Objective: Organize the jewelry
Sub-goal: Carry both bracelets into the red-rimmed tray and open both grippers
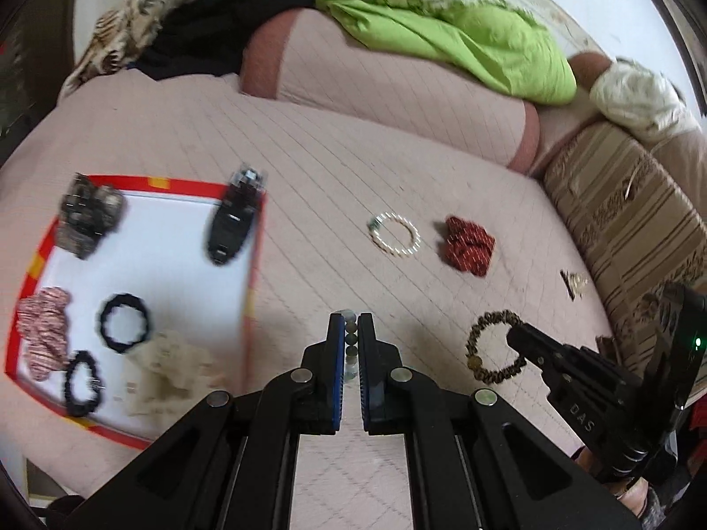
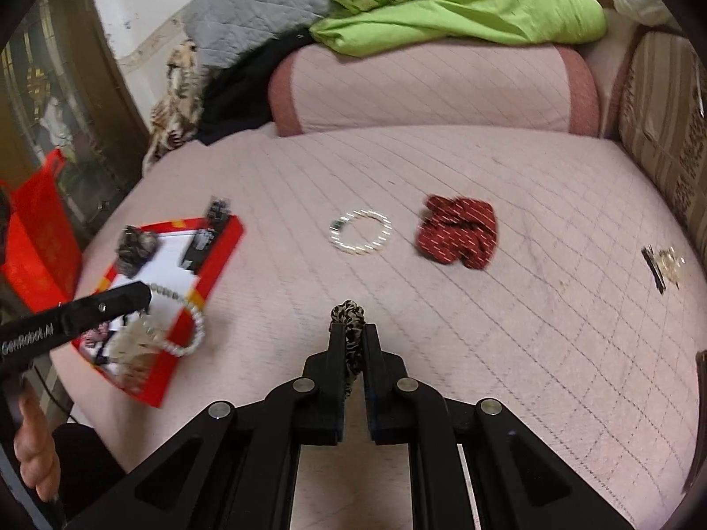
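My left gripper point(image 1: 351, 322) is shut on a pale bead bracelet point(image 1: 350, 342), which hangs in a loop beside the tray in the right wrist view point(image 2: 185, 327). My right gripper point(image 2: 354, 331) is shut on a leopard-print scrunchie point(image 2: 350, 322), also seen from the left wrist view point(image 1: 490, 344). A red-rimmed white tray point(image 1: 258, 238) at the left holds black hair ties point(image 1: 123, 322), a pink scrunchie point(image 1: 42, 331), a black clip point(image 1: 232, 221) and a cream scrunchie point(image 1: 168, 366). A white bead bracelet point(image 1: 395, 234), a red scrunchie point(image 1: 467, 245) and a gold hair clip point(image 1: 574, 285) lie on the pink bed cover.
A pink bolster point(image 1: 389, 84) and a green blanket point(image 1: 464, 31) lie at the back. A striped cushion point(image 1: 627, 221) borders the right side. A red bag point(image 2: 39, 238) stands off the bed's left edge.
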`<state>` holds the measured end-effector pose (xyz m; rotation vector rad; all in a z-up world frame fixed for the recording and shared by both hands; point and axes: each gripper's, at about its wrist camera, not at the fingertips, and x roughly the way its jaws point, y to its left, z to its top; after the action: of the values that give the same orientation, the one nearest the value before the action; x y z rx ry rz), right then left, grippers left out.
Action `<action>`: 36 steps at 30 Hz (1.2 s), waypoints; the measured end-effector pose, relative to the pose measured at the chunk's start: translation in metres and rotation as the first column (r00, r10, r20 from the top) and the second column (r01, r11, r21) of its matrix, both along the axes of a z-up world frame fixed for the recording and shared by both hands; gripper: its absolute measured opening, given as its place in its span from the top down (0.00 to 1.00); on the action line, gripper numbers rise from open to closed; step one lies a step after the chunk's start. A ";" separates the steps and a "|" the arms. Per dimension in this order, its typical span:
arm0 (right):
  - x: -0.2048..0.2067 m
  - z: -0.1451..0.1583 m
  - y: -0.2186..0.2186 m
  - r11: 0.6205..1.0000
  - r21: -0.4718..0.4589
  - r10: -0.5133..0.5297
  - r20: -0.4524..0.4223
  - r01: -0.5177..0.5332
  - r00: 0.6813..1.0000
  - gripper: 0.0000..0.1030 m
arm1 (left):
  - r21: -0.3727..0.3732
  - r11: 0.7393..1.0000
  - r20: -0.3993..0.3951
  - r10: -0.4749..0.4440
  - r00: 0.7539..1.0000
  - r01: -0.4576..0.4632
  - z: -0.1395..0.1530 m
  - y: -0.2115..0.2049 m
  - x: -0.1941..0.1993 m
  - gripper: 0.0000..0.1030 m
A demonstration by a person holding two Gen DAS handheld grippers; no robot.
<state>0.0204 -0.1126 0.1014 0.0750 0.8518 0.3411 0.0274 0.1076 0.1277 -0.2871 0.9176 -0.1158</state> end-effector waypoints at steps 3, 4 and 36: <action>-0.001 0.012 0.018 0.999 0.005 0.040 0.011 -0.040 0.999 0.92 | 0.009 1.000 -0.001 0.027 1.000 -0.027 0.008 0.025 -0.001 0.95; -0.001 0.015 0.025 0.999 0.006 0.053 0.013 -0.054 0.998 0.92 | 0.016 0.999 -0.005 0.038 0.999 -0.038 0.009 0.032 0.000 0.95; 0.065 -0.063 0.230 0.951 -0.016 0.300 -0.190 -0.309 0.935 0.91 | 0.165 0.951 -0.145 0.287 0.947 -0.263 -0.079 0.218 0.056 0.95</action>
<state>0.0857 0.1169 0.0384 -0.0707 1.0589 0.6133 0.0834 0.3254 0.0488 -0.2916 1.0376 0.2360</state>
